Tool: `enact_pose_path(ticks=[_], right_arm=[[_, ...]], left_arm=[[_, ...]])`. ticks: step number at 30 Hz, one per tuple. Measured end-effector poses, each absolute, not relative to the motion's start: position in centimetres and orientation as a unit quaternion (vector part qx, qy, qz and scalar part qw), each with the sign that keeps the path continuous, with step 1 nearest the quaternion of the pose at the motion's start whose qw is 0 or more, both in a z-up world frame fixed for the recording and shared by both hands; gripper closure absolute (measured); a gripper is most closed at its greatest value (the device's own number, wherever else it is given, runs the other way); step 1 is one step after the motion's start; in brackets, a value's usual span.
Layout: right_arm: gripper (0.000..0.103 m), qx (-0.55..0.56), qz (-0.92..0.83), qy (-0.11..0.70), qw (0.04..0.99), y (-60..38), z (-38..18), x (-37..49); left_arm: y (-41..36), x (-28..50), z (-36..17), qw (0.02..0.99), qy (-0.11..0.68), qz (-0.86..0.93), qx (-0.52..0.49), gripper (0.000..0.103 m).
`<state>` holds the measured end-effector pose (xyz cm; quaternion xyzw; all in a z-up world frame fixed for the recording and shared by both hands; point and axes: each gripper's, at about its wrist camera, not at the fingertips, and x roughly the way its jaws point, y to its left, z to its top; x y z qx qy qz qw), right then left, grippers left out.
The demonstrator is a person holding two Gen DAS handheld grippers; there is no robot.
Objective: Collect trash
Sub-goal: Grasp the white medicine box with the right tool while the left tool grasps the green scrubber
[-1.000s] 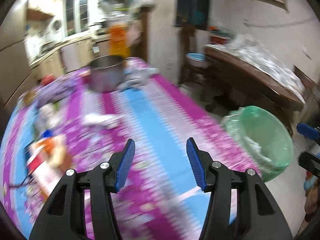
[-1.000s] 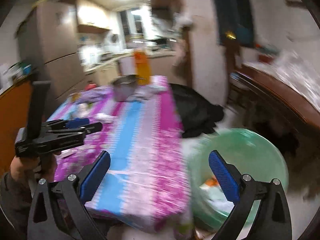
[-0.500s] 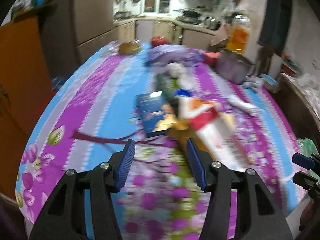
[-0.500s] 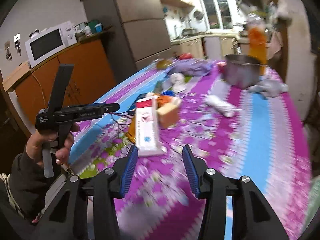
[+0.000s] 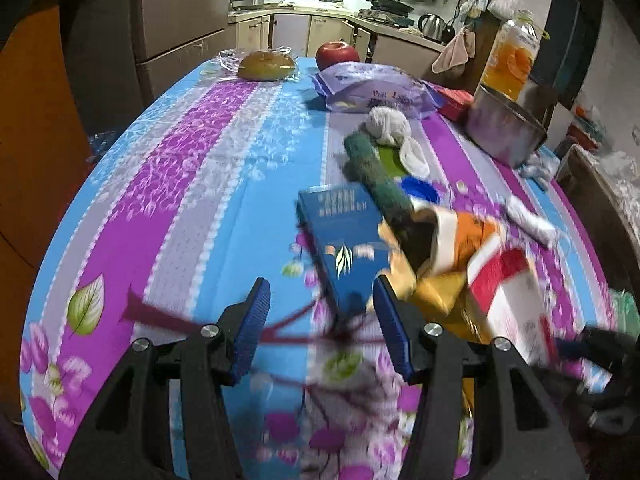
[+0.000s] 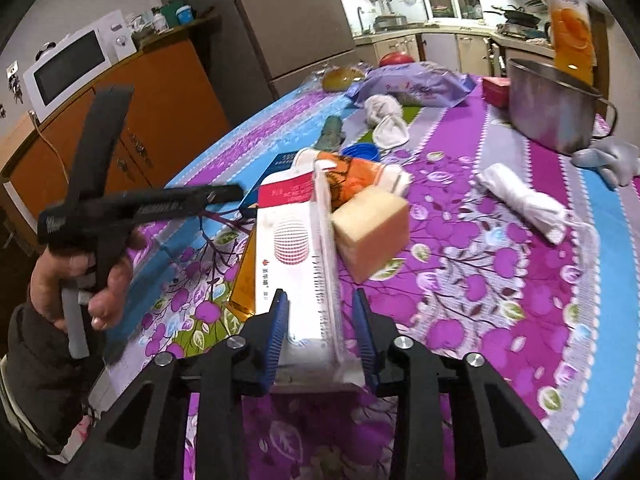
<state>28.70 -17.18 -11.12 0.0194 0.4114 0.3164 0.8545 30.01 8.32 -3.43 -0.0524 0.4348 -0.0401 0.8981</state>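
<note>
A heap of trash lies on the flowered tablecloth (image 5: 192, 208): a white and red carton (image 6: 296, 248), a yellow block (image 6: 372, 228), an orange wrapper (image 6: 352, 172), a blue box (image 5: 344, 240) and a rolled white bag (image 6: 524, 200). My right gripper (image 6: 320, 320) has the near end of the carton between its jaws, which are closing, and the pads meet its sides. My left gripper (image 5: 320, 320) hangs open over bare cloth, its right finger beside the blue box's near corner. A hand holds that gripper (image 6: 140, 204) left of the carton.
Farther back are a green towel roll (image 5: 376, 176), a white cloth (image 5: 390, 124), a purple packet (image 5: 376, 92), an apple (image 5: 337, 53), bagged bread (image 5: 266, 65), a steel pot (image 6: 552, 108) and a juice bottle (image 5: 510, 56). Orange cabinets (image 6: 160, 112) run along the left.
Both views swung from the green bin beside the table to the clutter on top. The right jaws narrowed from wide open and now enclose the carton. The left jaws kept their width.
</note>
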Motion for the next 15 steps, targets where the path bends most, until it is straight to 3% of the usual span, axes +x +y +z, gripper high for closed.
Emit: enact_pose_path(ticks=[2,5,15], right_arm=[[0.095,0.011,0.307,0.415,0.856,-16.8,-11.3,28.7],[0.095,0.015,0.302,0.411,0.860,-16.8,-11.1,28.6],[0.096,0.059,0.286,0.379,0.878,-19.5,-9.4,26.5]], left_arm=[[8.2,31.2,-3.2,0.898,0.434,-0.040,-0.055,0.052],[7.7,33.6,-2.3,0.902,0.426,-0.041,-0.053,0.042],[4.2,41.2,-4.2,0.892,0.451,-0.028,0.009,0.041]])
